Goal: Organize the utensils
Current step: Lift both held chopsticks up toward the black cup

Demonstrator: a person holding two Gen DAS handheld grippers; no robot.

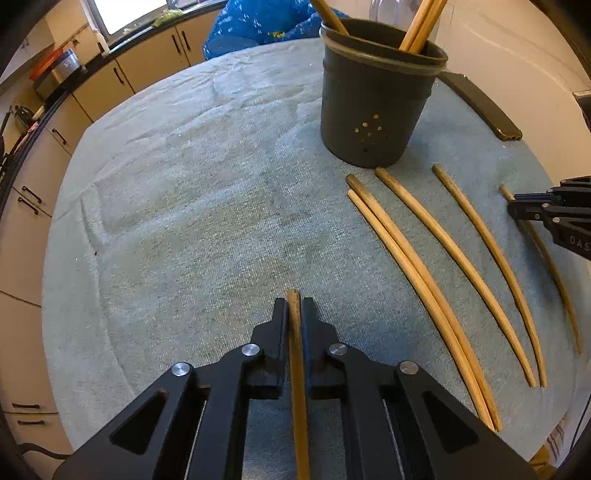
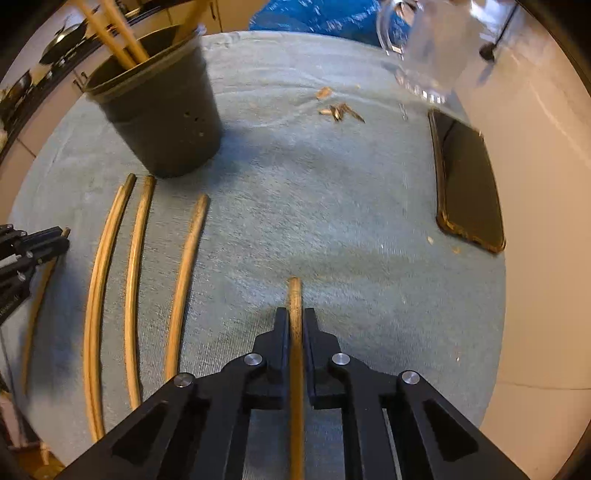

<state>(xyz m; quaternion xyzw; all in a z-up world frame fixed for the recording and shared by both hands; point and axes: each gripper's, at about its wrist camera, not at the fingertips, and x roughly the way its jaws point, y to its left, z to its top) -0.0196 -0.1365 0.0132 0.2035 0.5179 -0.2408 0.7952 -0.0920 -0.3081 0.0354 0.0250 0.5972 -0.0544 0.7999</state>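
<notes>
My left gripper (image 1: 294, 308) is shut on a wooden chopstick (image 1: 296, 369) that runs back between its fingers. My right gripper (image 2: 295, 317) is shut on another chopstick (image 2: 295, 354). A dark grey utensil cup (image 1: 373, 107) stands on the grey-green cloth and holds several chopsticks; it also shows in the right wrist view (image 2: 162, 110). Several loose chopsticks (image 1: 439, 243) lie side by side on the cloth between the two grippers, also in the right wrist view (image 2: 133, 280). The right gripper shows at the left view's right edge (image 1: 517, 208); the left gripper at the right view's left edge (image 2: 62, 240).
A black phone (image 2: 469, 192) lies on the cloth to the right, near the wall. A clear glass jug (image 2: 428, 48) stands behind it. Wood scraps (image 2: 340, 110) lie mid-cloth. A blue bag (image 1: 258, 26) sits at the far edge. Kitchen cabinets (image 1: 96, 92) lie beyond to the left.
</notes>
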